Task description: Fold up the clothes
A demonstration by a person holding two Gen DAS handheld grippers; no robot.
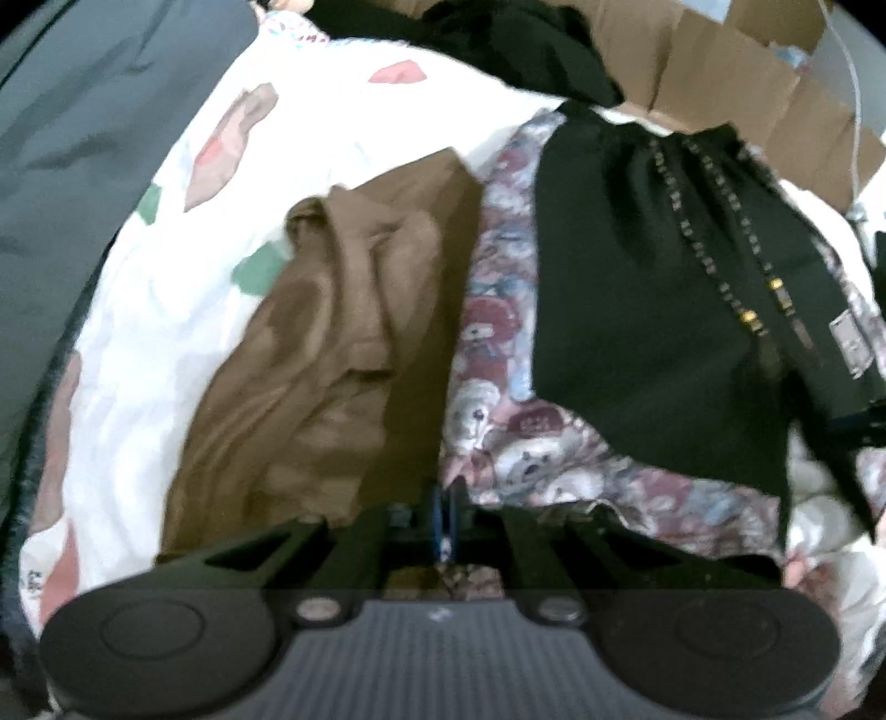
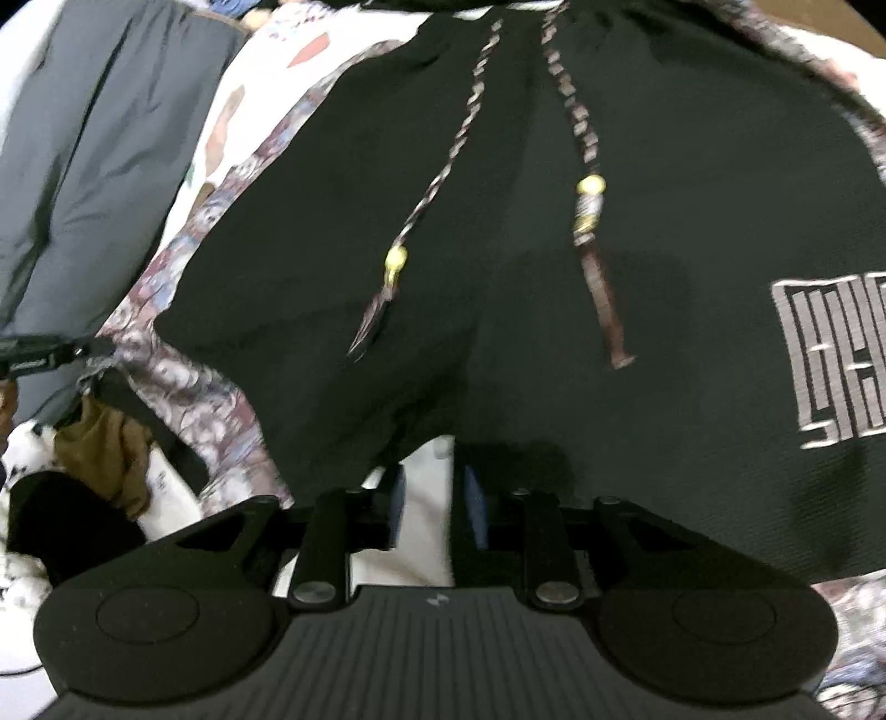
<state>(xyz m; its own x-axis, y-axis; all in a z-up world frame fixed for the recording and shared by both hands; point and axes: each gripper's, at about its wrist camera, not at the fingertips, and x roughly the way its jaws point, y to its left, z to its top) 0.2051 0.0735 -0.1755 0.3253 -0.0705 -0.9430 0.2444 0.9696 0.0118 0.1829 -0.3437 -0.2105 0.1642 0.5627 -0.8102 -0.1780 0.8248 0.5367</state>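
A black garment with braided drawstrings (image 2: 554,266) and a grey printed logo (image 2: 830,360) lies spread on a patterned cloth with bear faces (image 1: 526,443); it also shows in the left wrist view (image 1: 637,310). My right gripper (image 2: 434,498) is open at the garment's near hem, over white fabric. My left gripper (image 1: 446,504) has its jaws together at the near edge of the patterned cloth, beside a crumpled brown garment (image 1: 343,354). Whether it pinches fabric is unclear.
A white sheet with red and green patches (image 1: 221,166) lies under the clothes. A dark grey-green garment (image 1: 66,166) sits at the left. Cardboard (image 1: 747,72) stands at the back right. More black clothing (image 1: 498,39) is piled at the back.
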